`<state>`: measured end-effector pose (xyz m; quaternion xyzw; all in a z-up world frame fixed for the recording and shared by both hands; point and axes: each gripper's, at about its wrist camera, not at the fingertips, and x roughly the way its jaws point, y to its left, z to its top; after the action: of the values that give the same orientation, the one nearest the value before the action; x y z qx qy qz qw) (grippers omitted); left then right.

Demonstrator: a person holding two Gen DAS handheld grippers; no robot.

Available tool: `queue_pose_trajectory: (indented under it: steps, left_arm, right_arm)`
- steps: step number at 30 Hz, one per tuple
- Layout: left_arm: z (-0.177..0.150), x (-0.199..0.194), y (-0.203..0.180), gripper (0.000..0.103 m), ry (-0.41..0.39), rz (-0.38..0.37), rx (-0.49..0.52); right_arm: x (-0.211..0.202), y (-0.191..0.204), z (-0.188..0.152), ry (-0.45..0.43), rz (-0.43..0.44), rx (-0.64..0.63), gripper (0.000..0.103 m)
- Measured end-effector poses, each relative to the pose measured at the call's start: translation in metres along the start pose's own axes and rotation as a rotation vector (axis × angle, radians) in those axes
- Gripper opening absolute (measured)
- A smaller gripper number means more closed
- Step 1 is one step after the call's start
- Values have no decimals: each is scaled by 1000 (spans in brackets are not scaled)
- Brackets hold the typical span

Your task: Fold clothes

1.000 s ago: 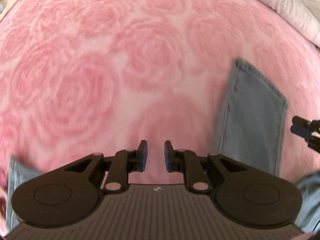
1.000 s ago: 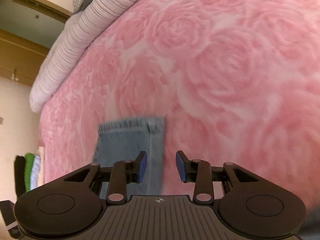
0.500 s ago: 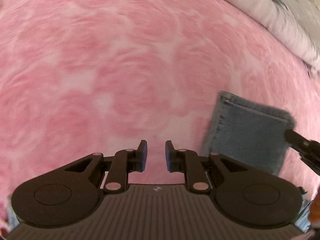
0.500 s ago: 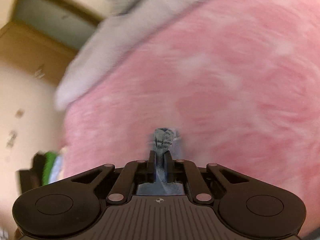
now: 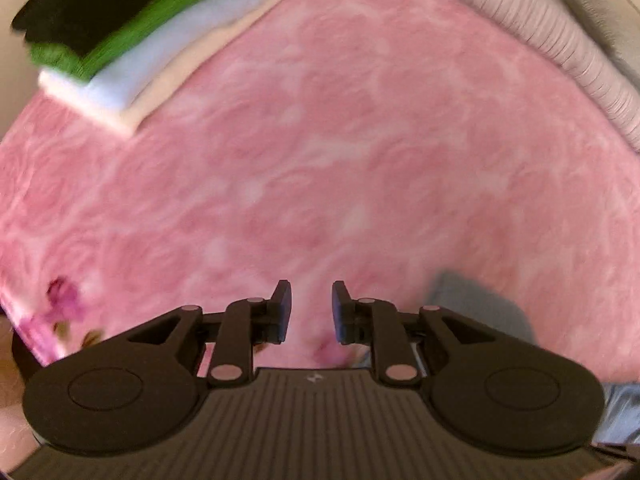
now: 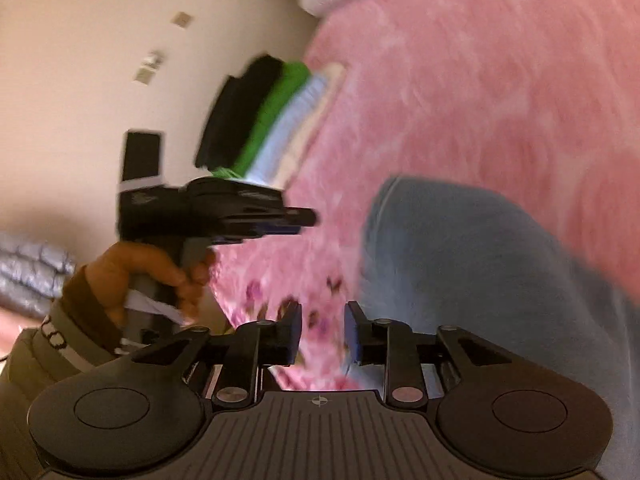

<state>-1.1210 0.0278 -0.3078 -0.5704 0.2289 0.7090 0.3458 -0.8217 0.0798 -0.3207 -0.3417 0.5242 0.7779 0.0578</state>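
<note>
Presently, the left gripper (image 5: 308, 308) has its fingers parted with nothing between them, poised over the pink blanket (image 5: 340, 152). The right gripper (image 6: 322, 330) likewise stands released, empty, above the blanket's flowered edge. The jeans (image 6: 480, 264) lie on the blanket just right of the right gripper; in the left wrist view a blurred corner of them (image 5: 476, 304) shows beside the right finger. Their long axis appears to run from the hemmed end, which points toward the far side of the bed, back toward the camera; blur prevents certainty. A stack of folded clothes (image 5: 136, 28) sits at the blanket's far left corner, well apart from the jeans. A hand (image 6: 148, 276) grips the left gripper's handle.
</note>
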Motion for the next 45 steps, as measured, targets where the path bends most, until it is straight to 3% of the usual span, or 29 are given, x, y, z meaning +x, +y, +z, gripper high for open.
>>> queue_pose_trajectory:
  steps: [5,8,14,19,23,33,38,45]
  left_arm:
    - [-36,17,0,16,115,-86,39]
    - [-66,22,-14,16,177,-195,36]
    - [-111,32,-25,16,202,-305,-66]
    - [-132,26,-45,16,156,-291,-59]
    - [-153,9,-70,16,108,-275,-35]
    - [-212,-29,-140,17,33,-240,-66]
    - [-223,-30,-215,18,22,-307,70]
    - [-233,-13,-344,19,62,-432,328]
  right_arm:
    - [-12,-42,-28,1,-174,198,30]
    - [-34,-64,-53,-17,-307,280,30]
    - [-68,-91,-90,-87,-466,341,30]
    - [-84,-102,-114,-135,-594,268,30]
    - [-115,-118,-142,-173,-612,252,30]
    - [-248,-185,-217,-290,-623,443,30]
    - [-313,-223,-239,-392,-659,556,31]
    - [-385,-259,-247,-514,-782,564,31]
